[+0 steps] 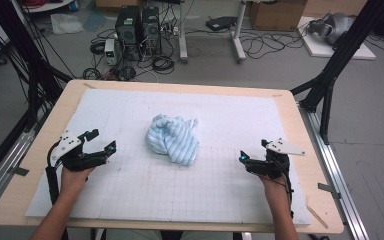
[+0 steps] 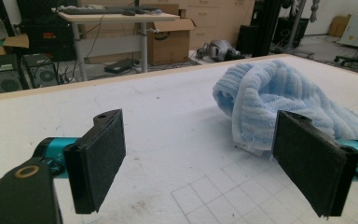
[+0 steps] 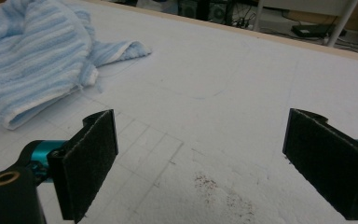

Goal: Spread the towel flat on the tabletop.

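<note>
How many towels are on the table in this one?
1. A single crumpled blue-and-white striped towel lies near the middle of the white mat, between the left gripper and the right gripper, touching neither. Its folds could hide something.

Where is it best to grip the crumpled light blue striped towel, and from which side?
Probably the loose corner of the light blue striped towel, which sticks out flat at the far end of the heap. It is thin, so open jaws fit around it. The right gripper could come in low from its own side.
</note>
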`<state>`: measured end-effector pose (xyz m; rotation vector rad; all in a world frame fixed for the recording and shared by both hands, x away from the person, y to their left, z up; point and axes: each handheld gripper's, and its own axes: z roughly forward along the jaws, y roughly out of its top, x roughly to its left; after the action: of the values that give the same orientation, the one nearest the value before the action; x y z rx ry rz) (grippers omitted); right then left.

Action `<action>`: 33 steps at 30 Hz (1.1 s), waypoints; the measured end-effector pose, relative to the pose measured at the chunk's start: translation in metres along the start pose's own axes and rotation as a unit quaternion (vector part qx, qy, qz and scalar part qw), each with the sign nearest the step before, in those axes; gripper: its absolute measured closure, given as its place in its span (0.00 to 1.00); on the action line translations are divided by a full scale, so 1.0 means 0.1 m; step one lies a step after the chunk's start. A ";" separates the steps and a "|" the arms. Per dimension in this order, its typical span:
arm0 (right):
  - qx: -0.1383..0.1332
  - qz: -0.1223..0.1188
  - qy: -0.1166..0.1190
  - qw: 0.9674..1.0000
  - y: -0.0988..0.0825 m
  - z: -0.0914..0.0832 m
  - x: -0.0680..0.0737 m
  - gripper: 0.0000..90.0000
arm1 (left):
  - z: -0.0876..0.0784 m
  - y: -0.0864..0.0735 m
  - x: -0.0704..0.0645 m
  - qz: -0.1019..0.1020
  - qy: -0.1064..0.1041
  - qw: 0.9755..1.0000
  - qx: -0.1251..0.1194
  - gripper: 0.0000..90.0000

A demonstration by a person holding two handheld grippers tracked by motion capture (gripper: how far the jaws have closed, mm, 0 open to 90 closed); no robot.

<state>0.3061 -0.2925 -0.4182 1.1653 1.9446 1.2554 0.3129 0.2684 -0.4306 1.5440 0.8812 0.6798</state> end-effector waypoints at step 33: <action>0.021 -0.002 0.033 0.999 -0.02 0.06 0.11 0.10 | 0.71 0.53 -0.59 0.052 -0.153 0.985 0.060 0.19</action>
<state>0.3047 -0.2803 -0.4223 1.1528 2.0307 1.2707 0.3475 0.1783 -0.3866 1.7569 0.6232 0.4515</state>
